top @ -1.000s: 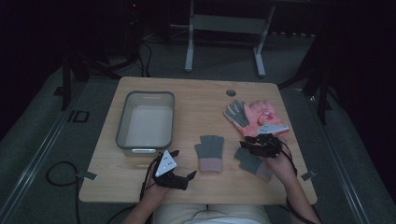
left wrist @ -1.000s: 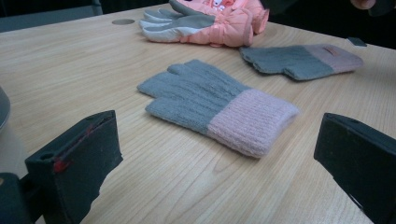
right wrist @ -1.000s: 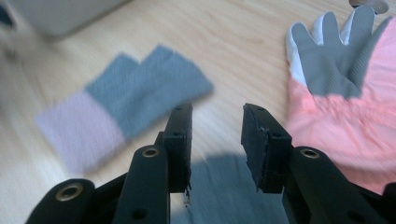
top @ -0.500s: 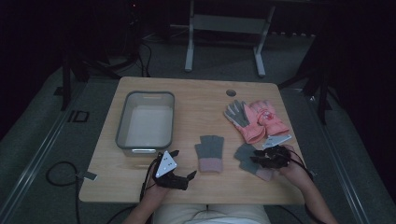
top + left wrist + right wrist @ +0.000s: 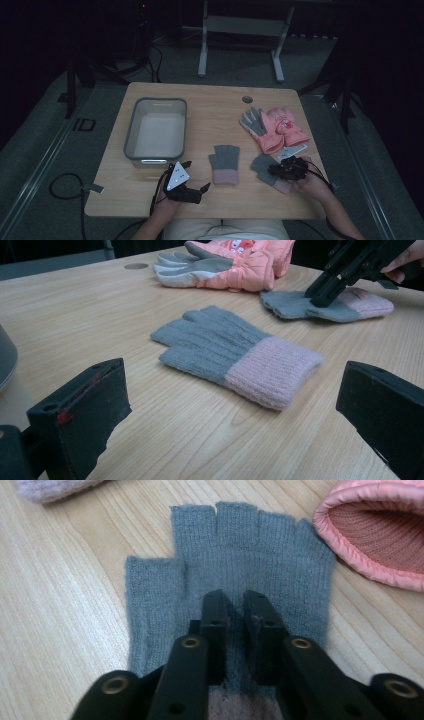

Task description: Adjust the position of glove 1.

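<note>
Grey knitted fingerless glove with a pink cuff (image 5: pixel 240 565) lies flat on the wooden table (image 5: pixel 210 100), right tool (image 5: pixel 235 605) pressed onto it, jaws nearly closed (pinching fabric). Left of that glove, the left tool (image 5: pixel 196 184) rests wide open, holding nothing.

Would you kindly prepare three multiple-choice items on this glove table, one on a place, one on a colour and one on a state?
1. Where does the grey bin stand?
A. on the table's left half
B. beside the pink gloves
C. on the floor

2. What colour are the cuffs of the grey knit gloves?
A. blue
B. pink
C. black

3. How is the left gripper?
A. shut on a glove
B. open, holding nothing
C. inside the bin

Answers: 1 A, the high view shows it left of the gloves. 2 B, the near cuff is pink. 3 B, its fingers stand wide apart over bare table.
</note>
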A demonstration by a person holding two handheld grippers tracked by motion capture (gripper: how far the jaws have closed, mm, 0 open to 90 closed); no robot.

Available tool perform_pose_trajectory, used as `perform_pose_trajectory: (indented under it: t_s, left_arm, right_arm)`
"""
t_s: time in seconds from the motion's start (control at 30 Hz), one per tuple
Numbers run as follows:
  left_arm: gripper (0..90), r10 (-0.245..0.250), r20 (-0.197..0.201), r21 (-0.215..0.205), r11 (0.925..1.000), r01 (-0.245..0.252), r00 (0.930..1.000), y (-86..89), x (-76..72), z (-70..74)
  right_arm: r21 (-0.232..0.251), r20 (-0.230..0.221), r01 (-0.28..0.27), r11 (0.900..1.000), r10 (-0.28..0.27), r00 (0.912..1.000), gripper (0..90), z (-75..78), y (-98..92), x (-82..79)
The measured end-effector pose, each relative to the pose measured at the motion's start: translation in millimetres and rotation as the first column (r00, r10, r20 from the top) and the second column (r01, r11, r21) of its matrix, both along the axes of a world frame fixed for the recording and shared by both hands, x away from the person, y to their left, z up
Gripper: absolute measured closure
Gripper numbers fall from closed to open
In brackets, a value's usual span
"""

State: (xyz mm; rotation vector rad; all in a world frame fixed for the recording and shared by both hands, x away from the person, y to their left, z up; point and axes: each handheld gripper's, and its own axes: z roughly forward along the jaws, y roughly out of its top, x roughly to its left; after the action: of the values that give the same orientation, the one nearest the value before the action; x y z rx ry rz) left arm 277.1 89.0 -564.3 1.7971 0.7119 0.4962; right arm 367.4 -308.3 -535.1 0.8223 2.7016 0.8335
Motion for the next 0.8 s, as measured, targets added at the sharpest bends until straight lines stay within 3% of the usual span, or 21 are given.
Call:
perform_pose_trajectory:
  t_s: [0.2,0.3,0.37,0.5,0.53,0.63,0.73,0.77,0.8]
  left_arm:
    - [0.0,0.002,0.003,0.0,1.0,-0.002,1.0,-0.1,-0.3,0.0]
    - [0.0,0.005,0.007,-0.001,1.0,-0.005,1.0,0.1,-0.7,0.0]
    - [0.0,0.007,0.006,-0.001,1.0,-0.007,1.0,0.1,-0.7,0.0]
    - [0.0,0.01,0.01,-0.003,0.9999,-0.01,0.9999,0.3,-1.1,0.0]
    - [0.0,0.011,0.01,-0.004,0.9999,-0.011,0.9999,0.3,-1.2,-0.1]
    - [0.0,0.009,0.012,-0.002,1.0,-0.009,0.9999,0.2,-1.2,-0.1]
    - [0.0,0.007,0.012,-0.001,1.0,-0.007,0.9999,0.2,-1.2,-0.1]
    - [0.1,0.007,0.013,-0.002,1.0,-0.007,0.9999,0.2,-1.2,-0.1]
    - [0.0,0.007,0.013,-0.002,1.0,-0.007,0.9999,0.2,-1.2,-0.1]
  right_arm:
    - [-0.019,-0.026,0.061,0.998,-0.061,0.9978,85.7,5.0,7.2,-10.3]
    - [0.026,-0.018,0.071,0.997,-0.071,0.9973,85.8,15.3,12.5,-24.3]
    - [0.101,0.009,0.119,0.988,-0.12,0.9927,85.8,30.8,14.1,-35.3]
    - [0.172,0.067,0.192,0.966,-0.206,0.9762,85.8,58.3,17.6,-49.8]
    - [0.191,0.073,0.214,0.958,-0.232,0.9701,85.8,63.3,18.3,-52.2]
    - [0.264,0.055,0.296,0.918,-0.321,0.9454,85.8,72.8,17.7,-57.3]
    - [0.278,0.068,0.405,0.871,-0.439,0.896,85.8,75.8,19.4,-62.7]
    - [0.287,0.077,0.446,0.848,-0.485,0.8712,85.8,75.7,19.1,-64.9]
    - [0.287,0.077,0.446,0.848,-0.485,0.8712,85.8,75.7,19.1,-64.9]
